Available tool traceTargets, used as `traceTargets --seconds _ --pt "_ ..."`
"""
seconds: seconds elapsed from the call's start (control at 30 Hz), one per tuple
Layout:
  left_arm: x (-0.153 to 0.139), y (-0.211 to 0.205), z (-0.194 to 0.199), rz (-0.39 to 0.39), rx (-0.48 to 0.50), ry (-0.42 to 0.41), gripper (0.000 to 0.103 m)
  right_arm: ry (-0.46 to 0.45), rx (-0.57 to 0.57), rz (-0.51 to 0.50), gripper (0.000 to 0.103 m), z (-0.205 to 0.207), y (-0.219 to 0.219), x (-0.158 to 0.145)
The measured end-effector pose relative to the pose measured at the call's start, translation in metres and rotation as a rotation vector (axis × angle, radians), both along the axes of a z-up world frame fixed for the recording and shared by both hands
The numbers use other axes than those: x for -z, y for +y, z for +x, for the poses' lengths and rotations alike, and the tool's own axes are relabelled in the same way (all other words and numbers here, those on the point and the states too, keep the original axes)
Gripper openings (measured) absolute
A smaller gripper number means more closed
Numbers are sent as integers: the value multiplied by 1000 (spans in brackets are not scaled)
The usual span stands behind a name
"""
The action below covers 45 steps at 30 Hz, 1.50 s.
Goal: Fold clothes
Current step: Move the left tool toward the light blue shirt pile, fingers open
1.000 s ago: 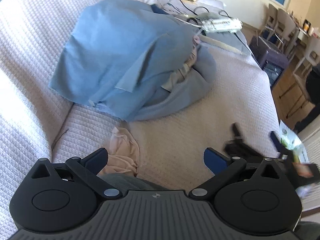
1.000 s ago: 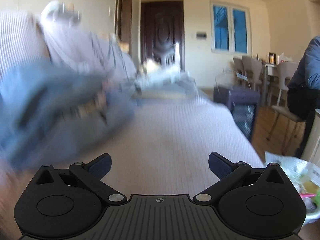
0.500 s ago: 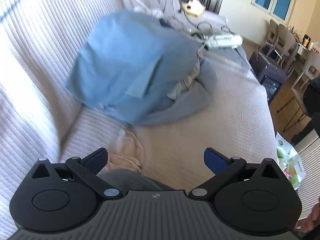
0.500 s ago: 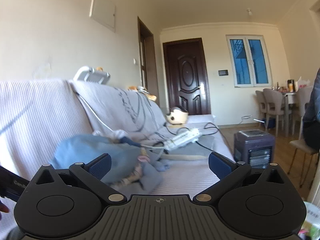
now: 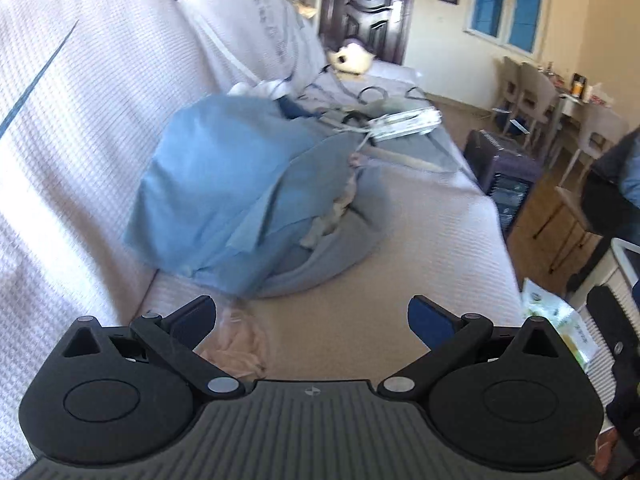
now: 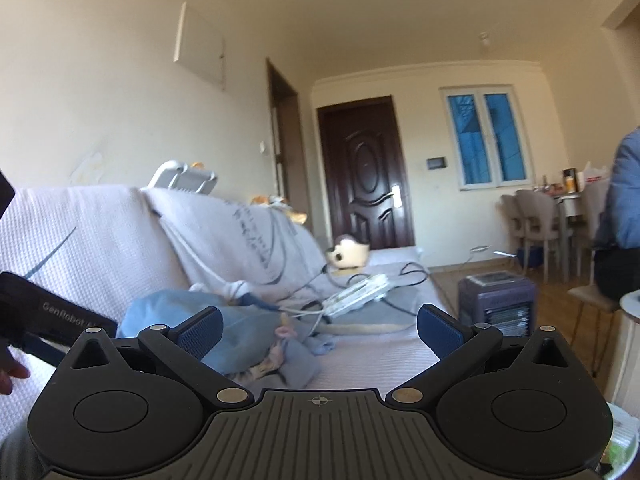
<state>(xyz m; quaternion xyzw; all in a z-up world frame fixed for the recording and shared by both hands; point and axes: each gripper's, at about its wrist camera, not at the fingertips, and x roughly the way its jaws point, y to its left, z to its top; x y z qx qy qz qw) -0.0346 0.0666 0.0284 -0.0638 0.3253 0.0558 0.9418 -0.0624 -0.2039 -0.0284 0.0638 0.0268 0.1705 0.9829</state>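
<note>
A crumpled pile of blue clothes (image 5: 240, 200) lies on the white-covered sofa (image 5: 420, 248), against the backrest; it also shows in the right wrist view (image 6: 224, 332). A small pale pink garment (image 5: 240, 344) lies on the seat just in front of my left gripper (image 5: 312, 316), which is open and empty, well short of the blue pile. My right gripper (image 6: 320, 326) is open and empty, held up level over the seat and pointing along the sofa. The left gripper's body (image 6: 44, 308) shows at the left edge of the right wrist view.
A white power strip (image 5: 404, 122) with cables lies on a grey cloth behind the pile. A cream plush toy (image 5: 352, 60) sits at the sofa's far end. A dark heater (image 5: 508, 176) stands on the floor to the right. A seated person (image 6: 624, 216) and dining chairs are at far right.
Both grippers have tilted upward and pulled back from the sofa; the views now take in more of the room. Both stay open and empty. The clothes have not moved.
</note>
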Motion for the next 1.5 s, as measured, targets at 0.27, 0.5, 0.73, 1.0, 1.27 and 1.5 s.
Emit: traceTargets --seconds 0.27,0.5,0.73,1.0,1.27,1.5 --pt "-2 -19 1 44 53 6 103 19 29 -30 103 -19 -12 0" --pt "11 -23 6 15 82 81 103 30 47 -82 103 -23 -4 5" --pt "0 -22 6 21 128 46 103 18 115 -43 103 -29 2 1" --pt "3 4 17 -3 68 61 103 17 70 -94 103 -21 17 1" --pt "13 13 26 42 27 97 103 51 -34 -133 103 -5 32 4" --pt "15 2 26 66 41 93 103 79 -50 -175 103 4 34 9"
